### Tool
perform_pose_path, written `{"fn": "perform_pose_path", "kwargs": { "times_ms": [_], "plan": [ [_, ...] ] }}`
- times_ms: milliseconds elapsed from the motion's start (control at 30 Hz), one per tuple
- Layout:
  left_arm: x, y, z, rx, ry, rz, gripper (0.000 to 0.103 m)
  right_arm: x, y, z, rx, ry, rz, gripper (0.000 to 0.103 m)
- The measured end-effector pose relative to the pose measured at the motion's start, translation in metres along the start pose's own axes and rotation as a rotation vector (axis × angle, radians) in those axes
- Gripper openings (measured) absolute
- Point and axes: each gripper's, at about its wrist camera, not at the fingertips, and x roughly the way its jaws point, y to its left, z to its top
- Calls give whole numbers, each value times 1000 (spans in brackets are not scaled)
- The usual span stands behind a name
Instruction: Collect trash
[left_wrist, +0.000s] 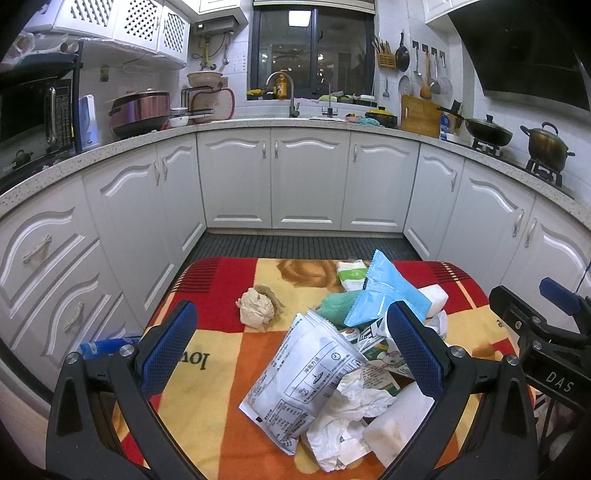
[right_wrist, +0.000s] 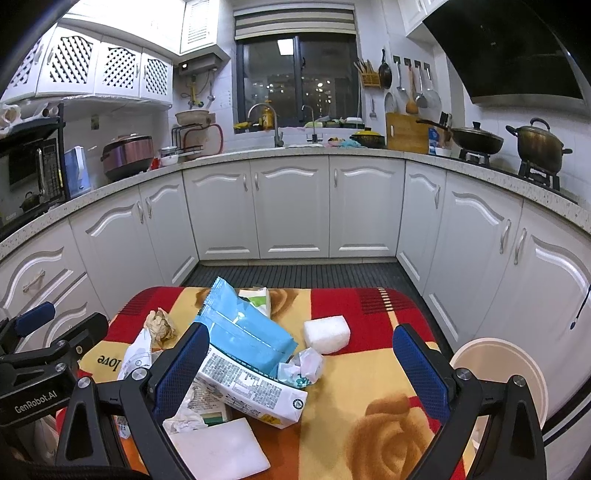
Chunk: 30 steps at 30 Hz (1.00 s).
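A heap of trash lies on a table under a red, yellow and orange cloth (left_wrist: 221, 369) (right_wrist: 369, 406). In it are a blue foil wrapper (left_wrist: 384, 291) (right_wrist: 243, 332), a white printed pouch (left_wrist: 299, 384), a printed carton (right_wrist: 255, 391), crumpled white paper (left_wrist: 351, 410), a brown paper ball (left_wrist: 256, 306) (right_wrist: 160, 325), a green cloth (left_wrist: 334, 304) and white foam blocks (right_wrist: 327, 334) (left_wrist: 395, 424). My left gripper (left_wrist: 291, 339) is open, held over the pouch. My right gripper (right_wrist: 306, 365) is open above the carton and wrapper. Neither holds anything.
A round cream bin (right_wrist: 506, 376) stands off the table's right edge. A blue plastic item (left_wrist: 101, 347) lies low at the left. White kitchen cabinets (left_wrist: 310, 177) ring the table, with a dark floor mat (left_wrist: 303, 245) between. The counter carries pots, a cooker and a sink.
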Motion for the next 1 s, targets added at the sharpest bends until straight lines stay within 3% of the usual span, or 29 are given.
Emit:
{"fn": "perform_pose_path", "kwargs": {
  "times_ms": [1000],
  "plan": [
    [7,9,-10,-25,65,-29,102,6,-4,-5,20,33,5,99]
  ]
}}
